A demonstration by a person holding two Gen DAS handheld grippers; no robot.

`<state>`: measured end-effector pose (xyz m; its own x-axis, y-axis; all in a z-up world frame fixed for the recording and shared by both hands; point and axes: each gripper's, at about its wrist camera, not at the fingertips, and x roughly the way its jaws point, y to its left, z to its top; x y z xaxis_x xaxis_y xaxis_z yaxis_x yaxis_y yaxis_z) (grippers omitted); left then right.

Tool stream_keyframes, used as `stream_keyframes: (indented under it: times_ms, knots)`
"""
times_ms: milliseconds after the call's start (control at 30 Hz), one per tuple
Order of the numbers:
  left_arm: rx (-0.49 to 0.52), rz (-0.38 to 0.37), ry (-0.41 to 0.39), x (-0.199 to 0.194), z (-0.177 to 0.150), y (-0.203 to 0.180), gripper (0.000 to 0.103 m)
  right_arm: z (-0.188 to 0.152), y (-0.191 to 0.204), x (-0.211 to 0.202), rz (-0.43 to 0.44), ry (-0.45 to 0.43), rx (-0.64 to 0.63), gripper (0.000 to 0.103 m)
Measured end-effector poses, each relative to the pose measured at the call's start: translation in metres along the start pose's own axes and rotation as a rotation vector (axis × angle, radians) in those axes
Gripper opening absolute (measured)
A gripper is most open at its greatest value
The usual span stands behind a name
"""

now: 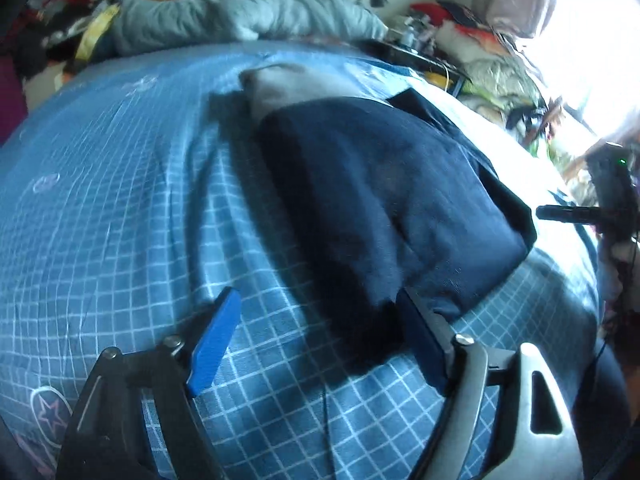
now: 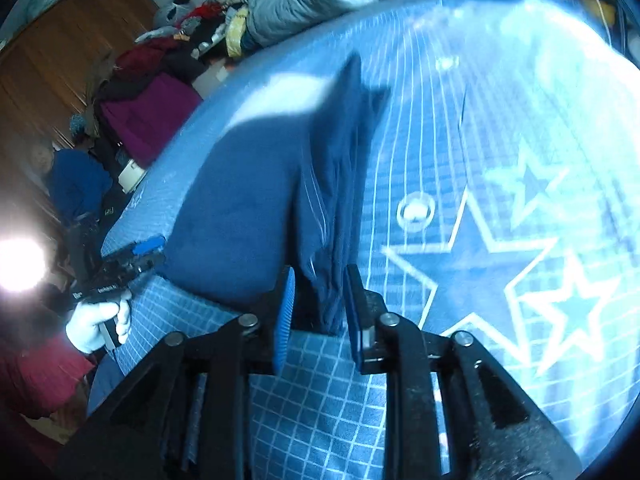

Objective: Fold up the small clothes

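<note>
The right gripper point(image 2: 320, 304) is clamped on a bunched fold of the navy garment point(image 2: 248, 208), which is lifted up toward 12 o'clock. The left gripper point(image 1: 320, 332) is spread wide with nothing held, its right finger point(image 1: 420, 344) tucked by the garment's near corner. The garment point(image 1: 380, 200) is laid across the checked blue bedsheet point(image 1: 120, 200). A grey duvet point(image 1: 240, 16) is heaped at 12 o'clock.
</note>
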<state>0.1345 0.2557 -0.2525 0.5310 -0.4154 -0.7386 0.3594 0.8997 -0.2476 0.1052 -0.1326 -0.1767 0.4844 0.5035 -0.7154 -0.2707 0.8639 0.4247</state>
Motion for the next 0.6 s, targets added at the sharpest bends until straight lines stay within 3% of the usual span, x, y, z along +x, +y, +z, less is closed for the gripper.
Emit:
stream_keyframes:
  times_ms: [100, 233, 333, 367, 433, 500, 533, 600]
  knots:
    - [-0.017, -0.009, -0.002, 0.0, -0.002, 0.005, 0.086, 0.03, 0.013, 0.004, -0.002, -0.055, -0.068, 0.026]
    - [-0.036, -0.022, 0.007, 0.003, 0.0, 0.01, 0.088, 0.076, 0.017, 0.068, 0.003, -0.003, -0.15, 0.022]
    - [-0.047, -0.028, 0.015, 0.008, 0.002, 0.014, 0.09, 0.102, 0.0, 0.126, -0.074, 0.087, -0.16, 0.015]
    - [-0.053, -0.033, 0.018, 0.008, 0.002, 0.015, 0.091, 0.111, -0.008, 0.133, -0.102, 0.089, -0.149, 0.002]
    - [-0.069, -0.05, 0.028, 0.009, 0.001, 0.019, 0.092, 0.13, -0.018, 0.13, -0.168, 0.054, -0.116, 0.001]
    - [-0.08, -0.061, 0.034, 0.01, 0.001, 0.021, 0.093, 0.14, -0.02, 0.112, -0.248, -0.003, -0.103, 0.02]
    - [-0.081, -0.062, 0.034, 0.01, 0.001, 0.022, 0.093, 0.141, -0.02, 0.1, -0.241, -0.028, -0.083, 0.026]
    - [-0.081, -0.061, 0.035, 0.009, 0.0, 0.022, 0.093, 0.13, -0.022, 0.077, -0.217, -0.051, -0.046, 0.047]
